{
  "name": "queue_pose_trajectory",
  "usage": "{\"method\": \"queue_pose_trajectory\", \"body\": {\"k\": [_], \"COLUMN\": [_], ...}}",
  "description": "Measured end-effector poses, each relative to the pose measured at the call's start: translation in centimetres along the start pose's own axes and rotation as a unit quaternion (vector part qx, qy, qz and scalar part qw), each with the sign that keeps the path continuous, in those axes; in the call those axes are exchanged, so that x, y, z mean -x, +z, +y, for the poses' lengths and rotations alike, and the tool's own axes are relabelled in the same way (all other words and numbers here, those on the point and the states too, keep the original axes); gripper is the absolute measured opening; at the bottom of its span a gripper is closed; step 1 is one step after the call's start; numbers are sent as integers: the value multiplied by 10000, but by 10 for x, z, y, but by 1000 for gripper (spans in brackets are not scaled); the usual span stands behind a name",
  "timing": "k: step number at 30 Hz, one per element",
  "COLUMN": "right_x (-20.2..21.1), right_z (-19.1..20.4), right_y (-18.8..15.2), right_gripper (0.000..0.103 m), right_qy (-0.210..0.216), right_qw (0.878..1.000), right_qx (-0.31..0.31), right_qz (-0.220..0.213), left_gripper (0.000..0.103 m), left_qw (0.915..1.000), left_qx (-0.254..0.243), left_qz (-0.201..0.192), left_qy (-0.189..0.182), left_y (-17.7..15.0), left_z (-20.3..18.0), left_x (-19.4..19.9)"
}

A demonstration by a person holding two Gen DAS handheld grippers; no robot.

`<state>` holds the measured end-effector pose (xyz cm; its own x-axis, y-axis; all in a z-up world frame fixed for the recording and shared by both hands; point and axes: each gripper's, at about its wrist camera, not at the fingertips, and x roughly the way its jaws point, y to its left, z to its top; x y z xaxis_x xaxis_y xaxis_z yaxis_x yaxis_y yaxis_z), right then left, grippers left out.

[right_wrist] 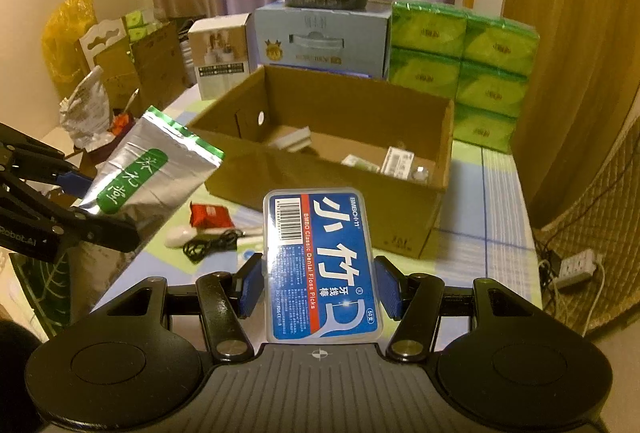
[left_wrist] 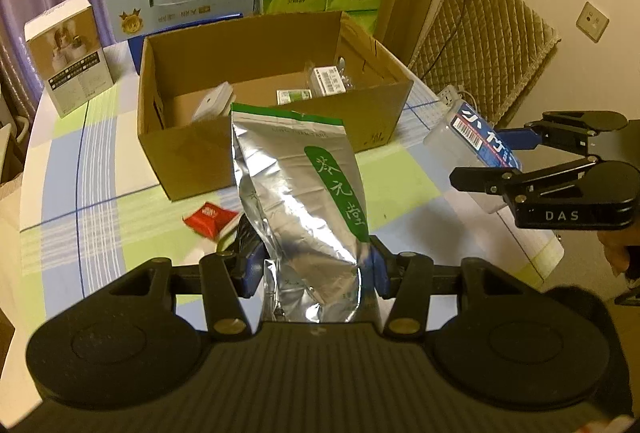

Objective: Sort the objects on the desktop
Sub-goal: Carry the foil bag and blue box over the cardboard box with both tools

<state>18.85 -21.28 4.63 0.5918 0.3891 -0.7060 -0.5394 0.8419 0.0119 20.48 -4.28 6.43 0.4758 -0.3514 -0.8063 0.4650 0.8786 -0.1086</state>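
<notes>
Both my grippers are loaded and held above the table, short of the cardboard box.

My left gripper (left_wrist: 316, 269) is clamped on the lower part of a silver foil pouch (left_wrist: 296, 185), which stands upright with its top edge level with the near wall of the cardboard box (left_wrist: 272, 141). My right gripper (right_wrist: 316, 289) is closed on a blue floss-pick case (right_wrist: 320, 265), pads on its two long sides, its far end just short of the box's near rim. The box is open on top and holds a few small packets toward its far right corner, the rest of the floor bare. On the checked tablecloth (left_wrist: 100, 201) between me and the box lie a red packet (right_wrist: 210, 215), a black cable (right_wrist: 212, 245) and a white item.
</notes>
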Motion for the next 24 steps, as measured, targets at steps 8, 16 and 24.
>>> {"method": "queue_pose_trajectory", "body": {"k": [8,16,24], "right_x": [-11,-37,-67], "right_z": [-11,-25,-48], "right_y": [30,63,91], "right_gripper": [55,55,55], "right_qy": [-77,-148,-341], "right_qw": [9999,9996,9974], "right_qx": [-55,-124,-493], "right_qz": [-133,-201,-405], "left_gripper": [47,47,47], "left_qw": [10000,9999,9997], "left_qx": [-29,-60,199], "left_qz": [-74,-150,-112], "left_qy": [-20,3,21], "left_y": [33,80,127], "left_z": [10,27,55], "left_x": [-2,-17,-50]}}
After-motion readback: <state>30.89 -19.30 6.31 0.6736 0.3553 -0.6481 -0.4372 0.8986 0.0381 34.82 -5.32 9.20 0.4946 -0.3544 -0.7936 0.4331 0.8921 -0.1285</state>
